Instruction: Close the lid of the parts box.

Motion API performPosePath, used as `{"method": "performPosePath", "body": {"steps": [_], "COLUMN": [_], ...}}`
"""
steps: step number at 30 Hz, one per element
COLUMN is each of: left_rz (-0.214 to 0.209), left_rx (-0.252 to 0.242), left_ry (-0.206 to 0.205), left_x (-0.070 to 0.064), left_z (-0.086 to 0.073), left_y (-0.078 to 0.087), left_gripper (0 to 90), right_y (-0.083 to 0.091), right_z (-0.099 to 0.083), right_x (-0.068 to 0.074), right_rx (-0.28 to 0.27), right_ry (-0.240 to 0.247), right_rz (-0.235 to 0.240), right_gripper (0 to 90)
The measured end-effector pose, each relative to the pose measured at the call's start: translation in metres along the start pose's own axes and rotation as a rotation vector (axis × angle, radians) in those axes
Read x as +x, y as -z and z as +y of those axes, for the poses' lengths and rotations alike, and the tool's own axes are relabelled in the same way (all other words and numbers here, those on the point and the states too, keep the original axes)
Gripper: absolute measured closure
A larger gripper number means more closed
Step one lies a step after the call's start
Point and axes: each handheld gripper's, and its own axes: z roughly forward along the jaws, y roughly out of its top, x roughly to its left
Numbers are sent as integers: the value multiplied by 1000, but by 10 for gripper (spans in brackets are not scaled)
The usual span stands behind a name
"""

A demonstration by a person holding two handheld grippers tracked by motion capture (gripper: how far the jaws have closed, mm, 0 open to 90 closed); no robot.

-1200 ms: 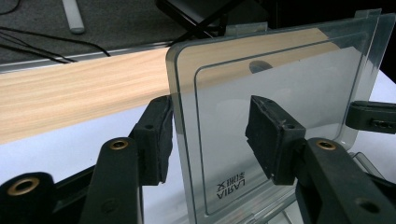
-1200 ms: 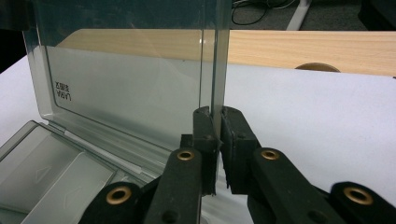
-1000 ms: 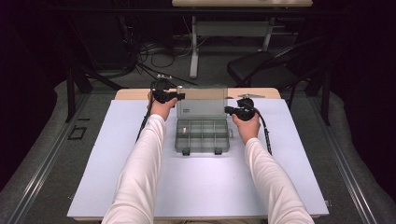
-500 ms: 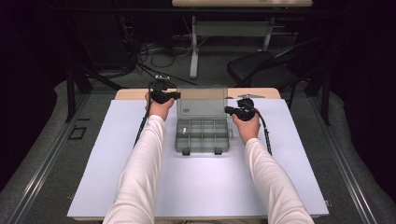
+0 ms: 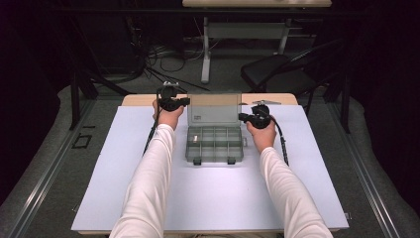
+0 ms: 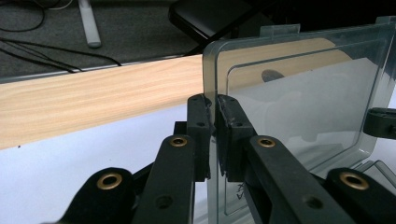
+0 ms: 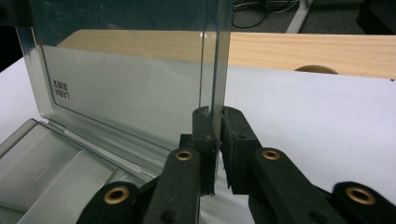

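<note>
We pinch the upright clear lid [image 5: 214,109] at frame center with 2 closed grippers: left gripper [image 6: 212,135] on 1 side edge, right gripper [image 7: 217,140] opposite. The high view adds the compartmented box [image 5: 214,144].

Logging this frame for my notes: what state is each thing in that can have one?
Lid: raised, standing about upright, clamped at both side edges.
Organizer box: open, flat on the table, compartments exposed.
Front latches: undone.
Left tongs: shut on the lid's edge.
Right tongs: shut on the lid's other edge.
</note>
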Motion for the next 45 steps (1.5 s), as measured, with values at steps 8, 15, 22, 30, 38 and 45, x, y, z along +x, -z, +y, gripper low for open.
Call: {"method": "performPosePath", "body": {"steps": [8,15,22,30,38,45], "left_rz": [3,7,21,32,35,45], "left_rx": [-18,-43,-70,-94,-127,-151], "left_ry": [1,3,0,-22,-45,-74], "left_x": [-2,-4,-7,-10,-13,-17], "left_z": [-3,-7,-11,-15,-21,-25], "left_y": [3,6,10,13,18,21], "left_gripper": [846,850,853,854,856,856], "right_y": [4,11,18,28,32,37], "right_z": [3,7,13,22,34,51], "right_x": [3,2,11,18,29,40], "right_rx": [-1,-28,-31,-38,-9,3], "right_ry": [34,38,86,73,107,90], "right_rz": [-33,-17,-49,-54,-69,-55], "right_gripper": [698,640,651,880,900,900]}}
